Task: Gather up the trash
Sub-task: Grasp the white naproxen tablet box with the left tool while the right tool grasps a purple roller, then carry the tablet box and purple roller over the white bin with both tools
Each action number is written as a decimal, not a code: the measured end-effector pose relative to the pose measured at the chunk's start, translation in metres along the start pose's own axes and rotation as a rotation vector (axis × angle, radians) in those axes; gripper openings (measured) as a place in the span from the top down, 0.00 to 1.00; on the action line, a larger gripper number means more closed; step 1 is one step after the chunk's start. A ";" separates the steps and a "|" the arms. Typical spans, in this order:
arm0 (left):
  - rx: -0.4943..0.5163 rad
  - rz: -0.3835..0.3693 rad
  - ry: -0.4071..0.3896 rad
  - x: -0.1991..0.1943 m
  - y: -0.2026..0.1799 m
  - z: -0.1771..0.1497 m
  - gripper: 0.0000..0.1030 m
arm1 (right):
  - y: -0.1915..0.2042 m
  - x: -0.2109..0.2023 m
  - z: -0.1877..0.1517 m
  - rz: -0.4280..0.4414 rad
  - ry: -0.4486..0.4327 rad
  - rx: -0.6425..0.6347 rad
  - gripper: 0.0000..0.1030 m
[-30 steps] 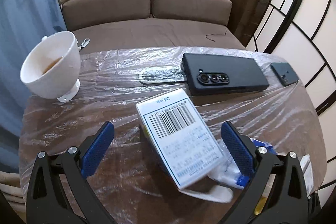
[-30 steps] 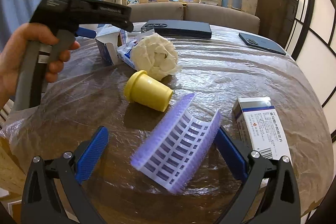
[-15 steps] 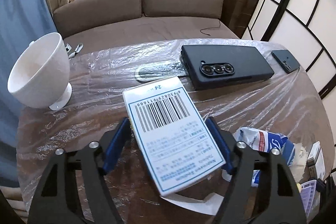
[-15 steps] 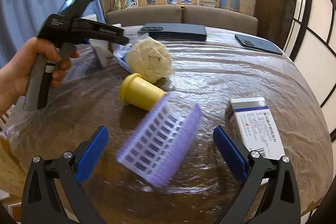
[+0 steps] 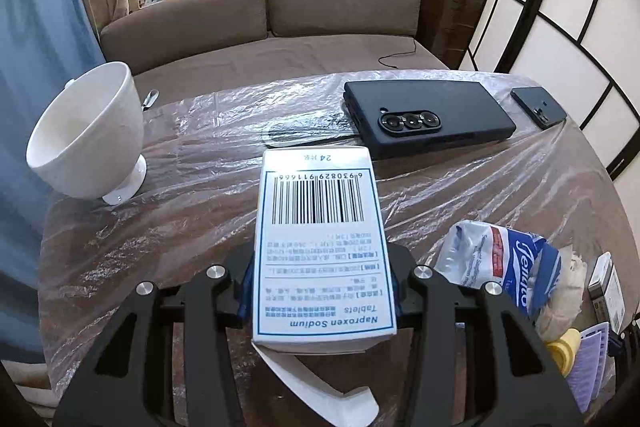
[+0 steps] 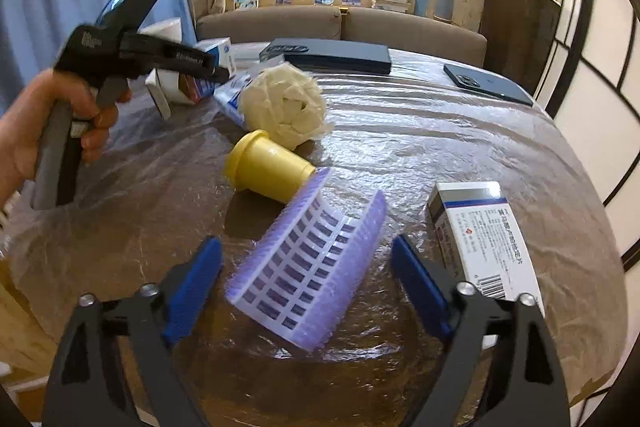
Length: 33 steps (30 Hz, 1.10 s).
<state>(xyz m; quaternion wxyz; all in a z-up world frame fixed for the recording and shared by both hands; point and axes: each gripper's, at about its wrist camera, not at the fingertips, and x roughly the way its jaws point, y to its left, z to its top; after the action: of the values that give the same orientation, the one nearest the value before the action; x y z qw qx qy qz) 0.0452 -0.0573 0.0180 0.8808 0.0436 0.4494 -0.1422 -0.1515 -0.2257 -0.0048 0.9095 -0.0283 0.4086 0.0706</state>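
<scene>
The left gripper (image 5: 322, 279) is clamped on the white tablet box (image 5: 322, 247), its blue pads pressed against the two long sides near the end with the torn-open flap, and the box looks lifted clear of the plastic-covered table (image 5: 500, 195), though I cannot be sure its far end is off the film. To carry it off well I would keep the squeeze light, since a hollow carton caves easily, and lift straight up before swinging away, because the white cup (image 5: 86, 135) stands near the table's left edge and the dark phone (image 5: 428, 119) lies just beyond the box toward the far edge. The crumpled tissue packet (image 5: 500, 267) sits close on the right side and could catch the dangling flap. The right gripper (image 6: 306, 275) is spread wide and holds nothing, hovering over the near edge with the purple ribbed piece (image 6: 308, 263) between its fingers but not touched by them. If that is next, closing across its curved ridged sides should seat it; the yellow cap (image 6: 268, 169) lies just behind it and the second medicine box (image 6: 480, 235) just to the right, so a narrow approach avoids nudging either. I see no bin in either view
</scene>
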 end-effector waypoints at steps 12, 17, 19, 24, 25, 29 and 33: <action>0.017 0.010 -0.019 -0.012 -0.001 -0.009 0.53 | -0.014 -0.008 0.003 0.067 -0.024 0.093 0.59; -0.010 0.000 -0.035 -0.029 0.003 -0.020 0.53 | -0.018 -0.014 0.006 0.108 -0.042 0.106 0.59; -0.013 -0.003 -0.040 -0.035 0.002 -0.026 0.53 | -0.018 -0.018 0.007 0.112 -0.047 0.101 0.59; -0.001 0.002 -0.057 -0.056 -0.005 -0.048 0.53 | -0.019 -0.023 0.006 0.130 -0.050 0.103 0.59; -0.002 0.002 -0.061 -0.061 -0.006 -0.052 0.53 | -0.018 -0.024 0.006 0.136 -0.048 0.103 0.59; -0.014 -0.020 -0.082 -0.082 -0.014 -0.073 0.53 | -0.016 -0.027 0.002 0.164 -0.038 0.102 0.59; -0.009 -0.023 -0.091 -0.097 -0.025 -0.091 0.53 | -0.011 -0.032 -0.004 0.164 -0.032 0.082 0.59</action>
<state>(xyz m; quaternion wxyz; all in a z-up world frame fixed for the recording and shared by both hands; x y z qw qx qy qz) -0.0871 -0.0425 0.0436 0.8989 0.0281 0.4100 -0.1520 -0.1737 -0.2406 0.0168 0.9074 0.0436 0.3977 0.1287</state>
